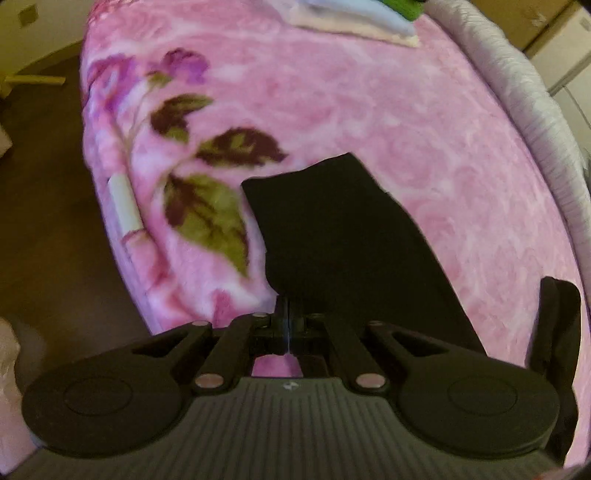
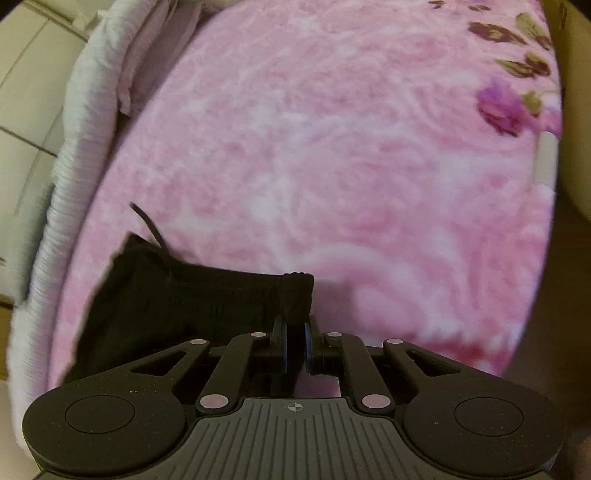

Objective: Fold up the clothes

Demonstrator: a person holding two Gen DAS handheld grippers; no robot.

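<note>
A black garment [image 1: 340,236] lies on a pink floral blanket [image 1: 351,99]. In the left wrist view my left gripper [image 1: 287,314] is shut on the garment's near edge. The garment runs away from it toward the blanket's middle. In the right wrist view my right gripper [image 2: 295,325] is shut on a bunched, ribbed end of the black garment [image 2: 177,306], which stretches off to the left. A thin black drawstring [image 2: 147,223] sticks out from it. The right gripper's body also shows at the right edge of the left wrist view [image 1: 554,325].
Folded white and pale blue cloth [image 1: 354,18] with something green on it lies at the blanket's far end. A white quilted bed edge [image 2: 74,155] runs along one side. Dark floor [image 1: 48,206] lies past the blanket's other edge.
</note>
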